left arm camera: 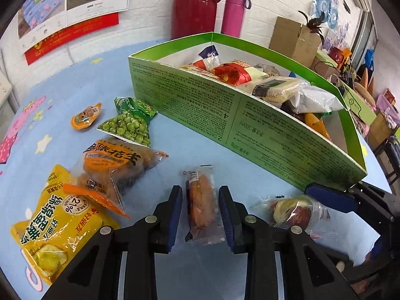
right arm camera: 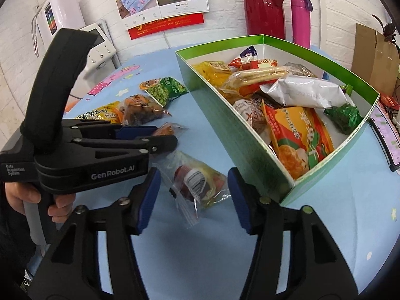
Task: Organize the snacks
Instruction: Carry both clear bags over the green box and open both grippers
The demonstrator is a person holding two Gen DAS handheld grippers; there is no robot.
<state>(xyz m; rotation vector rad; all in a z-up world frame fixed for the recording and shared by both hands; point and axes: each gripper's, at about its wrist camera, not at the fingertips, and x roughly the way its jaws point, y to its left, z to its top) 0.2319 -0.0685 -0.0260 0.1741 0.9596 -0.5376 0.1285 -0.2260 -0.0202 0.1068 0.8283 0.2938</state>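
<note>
Left wrist view: looking down on the left tool, whose blue pads are standing apart on either side of a long orange snack packet lying on the blue surface; narrow gaps are showing on both sides, so the packet is lying between the pads, ungripped.
Right wrist view: looking down on the right tool, spread wide, framing a clear crinkled bag with a red and yellow sweet; neither pad is touching it.
Only in left view: a yellow packet at the near left, a brown peanut bag overlapping it, a green pea bag and a small orange packet lying farther out, all shown plainly on the surface.
Only in right view: a hand gripping the left tool's handle, the left tool seen side-on, and the inside of the green box, where an orange-and-green packet, a white foil bag and a green wrapper are lying piled.
Green box: sitting open-topped on the surface, just beyond both tools, already holding many snacks.
Clear bag in left view: lying to the right of the orange packet, near the box's corner, beside a blue pad of the right tool.
Background: a red flask and a pink bottle are standing behind the box.
</note>
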